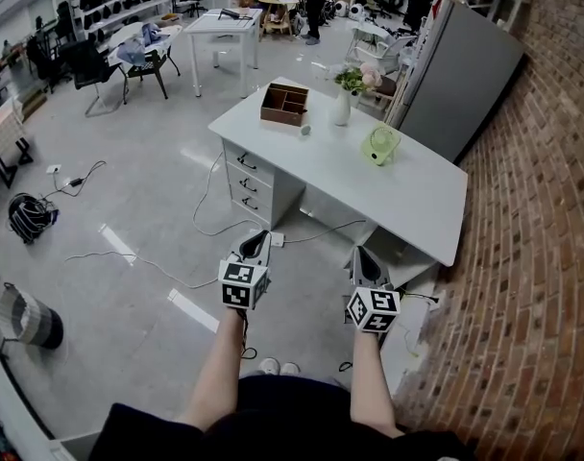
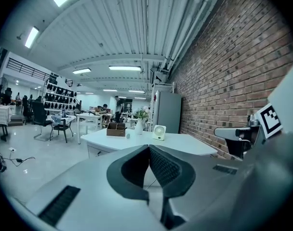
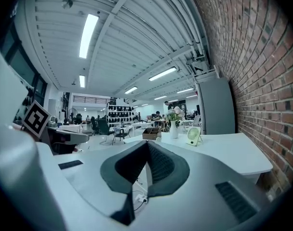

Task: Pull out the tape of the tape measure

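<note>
— Well, how do your grippers stand?
— Both are clenched on nothing. The left gripper and the right gripper have their jaws pressed together. I hold them side by side over the floor, short of the white surface at my 12 o'clock.
— And the tape measure?
— I can't tell for certain. A small pale round object lies on the surface just beside the wooden box, at its 5 o'clock, too small to identify. A vase of flowers stands at the box's 3 o'clock, and a little fan at the vase's 4 o'clock.
</note>
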`<state>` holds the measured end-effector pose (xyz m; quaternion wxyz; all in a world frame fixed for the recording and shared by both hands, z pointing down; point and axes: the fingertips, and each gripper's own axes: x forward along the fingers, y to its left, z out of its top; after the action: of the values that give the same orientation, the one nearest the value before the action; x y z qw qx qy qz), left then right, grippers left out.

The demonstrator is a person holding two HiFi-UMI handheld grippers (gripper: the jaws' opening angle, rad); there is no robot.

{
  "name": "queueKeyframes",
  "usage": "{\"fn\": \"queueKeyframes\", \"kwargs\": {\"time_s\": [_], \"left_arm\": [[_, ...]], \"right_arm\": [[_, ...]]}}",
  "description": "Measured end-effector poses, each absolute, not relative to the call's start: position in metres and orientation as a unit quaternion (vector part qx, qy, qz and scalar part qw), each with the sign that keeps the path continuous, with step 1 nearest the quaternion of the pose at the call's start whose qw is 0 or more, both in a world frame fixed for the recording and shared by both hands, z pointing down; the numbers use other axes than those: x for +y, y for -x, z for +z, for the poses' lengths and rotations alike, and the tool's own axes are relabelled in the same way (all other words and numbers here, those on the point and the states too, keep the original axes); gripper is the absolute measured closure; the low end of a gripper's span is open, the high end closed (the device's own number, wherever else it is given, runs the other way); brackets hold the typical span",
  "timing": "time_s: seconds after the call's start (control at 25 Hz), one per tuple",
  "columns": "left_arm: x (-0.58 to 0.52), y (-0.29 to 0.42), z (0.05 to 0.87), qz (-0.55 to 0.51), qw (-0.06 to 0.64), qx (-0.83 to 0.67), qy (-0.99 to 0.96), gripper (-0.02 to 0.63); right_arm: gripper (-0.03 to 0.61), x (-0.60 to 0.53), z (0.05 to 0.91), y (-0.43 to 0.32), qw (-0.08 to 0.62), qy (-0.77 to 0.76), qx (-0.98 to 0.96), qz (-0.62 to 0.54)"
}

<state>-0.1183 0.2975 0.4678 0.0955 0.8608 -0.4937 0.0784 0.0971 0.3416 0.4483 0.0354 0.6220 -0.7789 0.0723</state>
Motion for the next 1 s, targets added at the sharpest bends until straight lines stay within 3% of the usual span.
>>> {"fn": "queueKeyframes", "kwargs": {"time_s": [1.0], "left_arm": [[0.216,0.115,0.485,0.089,0.094,-0.475,-0.87,0.591]], "right_arm": [[0.577,0.27,0.452,-0.106,0.014,-0.643,-0.762,0.072]]}}
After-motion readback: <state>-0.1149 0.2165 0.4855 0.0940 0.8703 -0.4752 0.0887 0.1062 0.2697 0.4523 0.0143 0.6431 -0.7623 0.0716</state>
